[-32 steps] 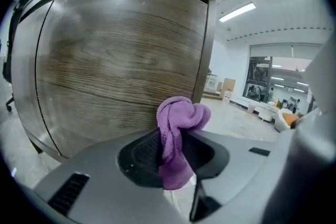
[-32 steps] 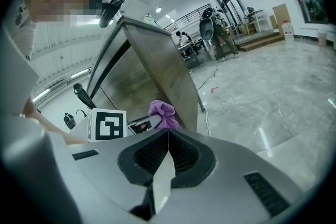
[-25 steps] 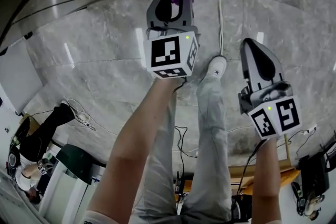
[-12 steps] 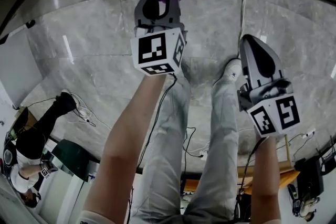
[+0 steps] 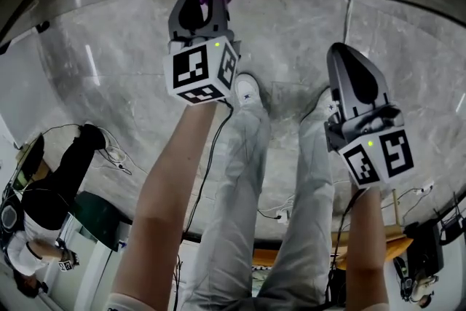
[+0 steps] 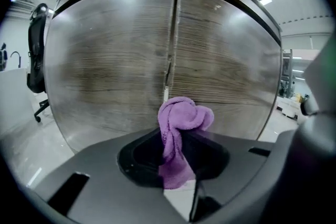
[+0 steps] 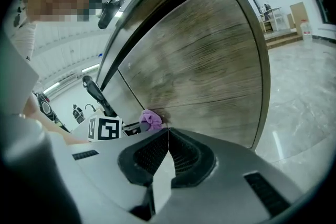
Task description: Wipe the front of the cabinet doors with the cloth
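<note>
One bunched cloth (image 6: 181, 120), woodgrain doors (image 6: 115, 60)

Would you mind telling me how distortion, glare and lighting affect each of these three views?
Head view: dim, dark-cornered, with light streaks glaring off the glossy floor. Left gripper view: fisheye bows the cabinet doors, pale sheen near their top corners; the cloth is sharp. Right gripper view: brighter, doors curved too.

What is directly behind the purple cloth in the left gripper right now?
The cabinet doors: wood-grain fronts and their centre seam rise behind the cloth held by the left gripper. The cloth covers the seam's lower stretch.
</note>
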A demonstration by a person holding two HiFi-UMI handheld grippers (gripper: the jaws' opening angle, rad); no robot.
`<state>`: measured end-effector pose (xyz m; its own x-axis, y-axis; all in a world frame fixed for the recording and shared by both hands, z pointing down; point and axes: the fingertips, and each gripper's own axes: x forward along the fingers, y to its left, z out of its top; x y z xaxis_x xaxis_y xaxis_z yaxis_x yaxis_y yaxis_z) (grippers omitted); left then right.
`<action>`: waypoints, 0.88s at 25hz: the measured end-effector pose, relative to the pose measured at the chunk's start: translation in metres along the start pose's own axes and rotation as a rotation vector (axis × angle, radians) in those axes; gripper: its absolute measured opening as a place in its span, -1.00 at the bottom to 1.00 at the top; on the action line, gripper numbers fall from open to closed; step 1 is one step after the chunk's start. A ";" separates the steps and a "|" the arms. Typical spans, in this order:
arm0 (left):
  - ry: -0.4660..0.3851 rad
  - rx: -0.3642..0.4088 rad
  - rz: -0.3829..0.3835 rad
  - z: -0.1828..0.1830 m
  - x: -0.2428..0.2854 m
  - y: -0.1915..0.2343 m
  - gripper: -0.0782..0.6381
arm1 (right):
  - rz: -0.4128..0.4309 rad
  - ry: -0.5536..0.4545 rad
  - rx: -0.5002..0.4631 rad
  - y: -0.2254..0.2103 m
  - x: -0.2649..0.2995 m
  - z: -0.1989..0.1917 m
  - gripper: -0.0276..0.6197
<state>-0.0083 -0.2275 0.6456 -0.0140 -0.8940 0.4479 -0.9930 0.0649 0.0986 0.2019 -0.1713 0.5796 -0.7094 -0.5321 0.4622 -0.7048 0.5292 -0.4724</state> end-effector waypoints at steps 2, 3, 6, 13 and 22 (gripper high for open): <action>-0.001 -0.010 0.045 -0.003 0.000 0.017 -0.50 | 0.009 0.001 0.003 0.002 0.005 -0.003 -0.83; -0.003 -0.008 0.065 -0.004 0.000 0.021 -0.50 | 0.012 0.000 0.006 0.001 0.005 -0.005 -0.83; -0.013 -0.020 0.115 -0.005 -0.005 0.020 -0.50 | 0.014 -0.005 0.014 -0.008 -0.006 -0.008 -0.83; 0.012 -0.015 0.046 -0.032 -0.011 -0.078 -0.50 | -0.001 0.002 0.022 -0.053 -0.060 -0.018 -0.83; 0.058 -0.027 -0.113 -0.094 0.017 -0.253 -0.50 | -0.053 0.023 0.062 -0.137 -0.140 -0.057 -0.83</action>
<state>0.2534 -0.2175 0.7114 0.1051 -0.8691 0.4834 -0.9844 -0.0218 0.1748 0.3974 -0.1321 0.6227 -0.6713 -0.5427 0.5048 -0.7403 0.4579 -0.4923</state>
